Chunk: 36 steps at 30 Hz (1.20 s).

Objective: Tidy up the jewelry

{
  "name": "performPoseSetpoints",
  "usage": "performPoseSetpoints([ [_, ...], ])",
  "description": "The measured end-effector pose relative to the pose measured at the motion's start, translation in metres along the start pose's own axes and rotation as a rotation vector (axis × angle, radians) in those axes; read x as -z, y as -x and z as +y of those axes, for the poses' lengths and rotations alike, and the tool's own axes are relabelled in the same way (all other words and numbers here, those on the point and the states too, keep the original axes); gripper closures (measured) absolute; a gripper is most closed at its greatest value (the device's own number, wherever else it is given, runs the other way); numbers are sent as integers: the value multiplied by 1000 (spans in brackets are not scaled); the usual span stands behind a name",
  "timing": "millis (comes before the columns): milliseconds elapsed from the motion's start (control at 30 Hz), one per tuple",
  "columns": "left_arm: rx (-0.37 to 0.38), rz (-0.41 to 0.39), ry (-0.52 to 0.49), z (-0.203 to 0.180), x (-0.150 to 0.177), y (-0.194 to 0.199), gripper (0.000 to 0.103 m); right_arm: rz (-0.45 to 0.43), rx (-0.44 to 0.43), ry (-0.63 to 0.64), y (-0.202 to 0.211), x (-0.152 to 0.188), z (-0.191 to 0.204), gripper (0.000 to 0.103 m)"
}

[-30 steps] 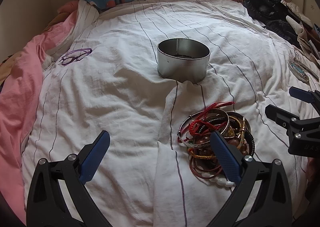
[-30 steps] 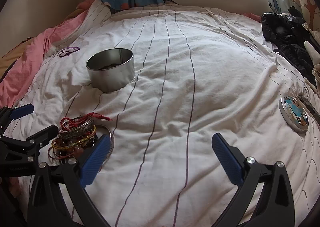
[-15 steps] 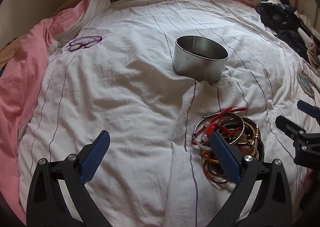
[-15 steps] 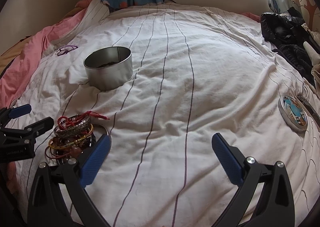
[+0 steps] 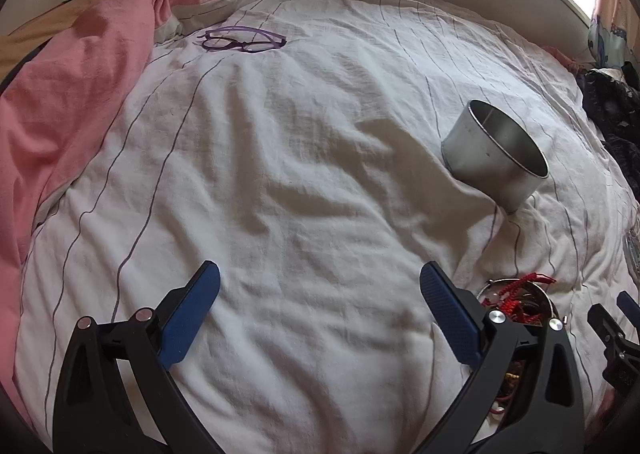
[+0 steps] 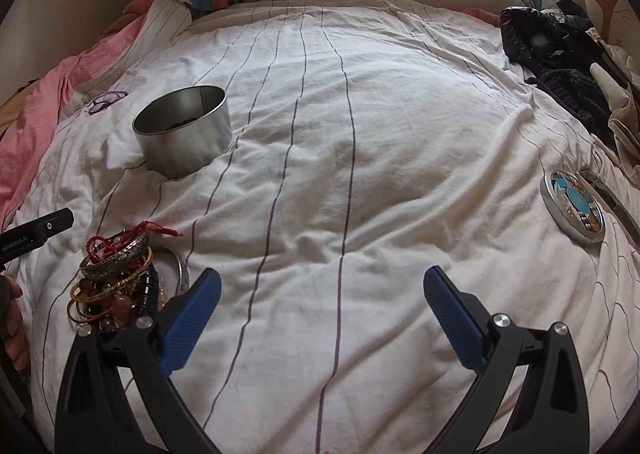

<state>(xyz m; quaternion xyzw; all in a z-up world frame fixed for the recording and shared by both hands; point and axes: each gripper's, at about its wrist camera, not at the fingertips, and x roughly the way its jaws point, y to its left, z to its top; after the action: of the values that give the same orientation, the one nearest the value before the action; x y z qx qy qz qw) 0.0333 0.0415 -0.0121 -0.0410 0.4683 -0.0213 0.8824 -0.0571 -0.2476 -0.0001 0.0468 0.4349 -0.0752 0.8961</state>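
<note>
Early stage, by the look of it: approach, nothing gripped yet. Heap of bracelets (image 6: 114,280) lying on the bed (image 6: 360,134), a short way nearer the cameras than the tin (image 6: 184,130); bangles, beads and a red cord tangled together; not yet sorted. Tin standing upright on the sheet, mouth up; something dark at its bottom, possibly a piece already dropped in, too shadowed to say. Lid (image 6: 572,208) well off to the right of the tin, face up near the dark clothes (image 6: 560,66); purple glasses (image 5: 244,41) beyond the tin to its left, beside the pink blanket (image 5: 72,74).

Left tongs (image 5: 320,308) released, spread wide over bare sheet to the left of the tin, the heap just outside the right-hand finger; right tongs (image 6: 322,310) likewise released and holding nothing, the heap just outside the left-hand finger.

Next move, as judged: swing one pair of tongs over the heap, lower, pinch a single bangle rim rather than the whole knot, lift clear and carry to the tin; likely snag from the red cord dragging neighbours along; soft bedding apt to sink under pressure.
</note>
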Motion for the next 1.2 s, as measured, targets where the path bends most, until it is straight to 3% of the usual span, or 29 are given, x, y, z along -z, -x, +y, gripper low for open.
performPoseSetpoints([
  [333, -98, 17, -62, -12, 6, -21, 6, 29, 14, -12, -13, -1, -1, 5],
  [1200, -78, 21, -45, -10, 9, -23, 6, 68, 59, 10, -37, 7, 6, 5],
])
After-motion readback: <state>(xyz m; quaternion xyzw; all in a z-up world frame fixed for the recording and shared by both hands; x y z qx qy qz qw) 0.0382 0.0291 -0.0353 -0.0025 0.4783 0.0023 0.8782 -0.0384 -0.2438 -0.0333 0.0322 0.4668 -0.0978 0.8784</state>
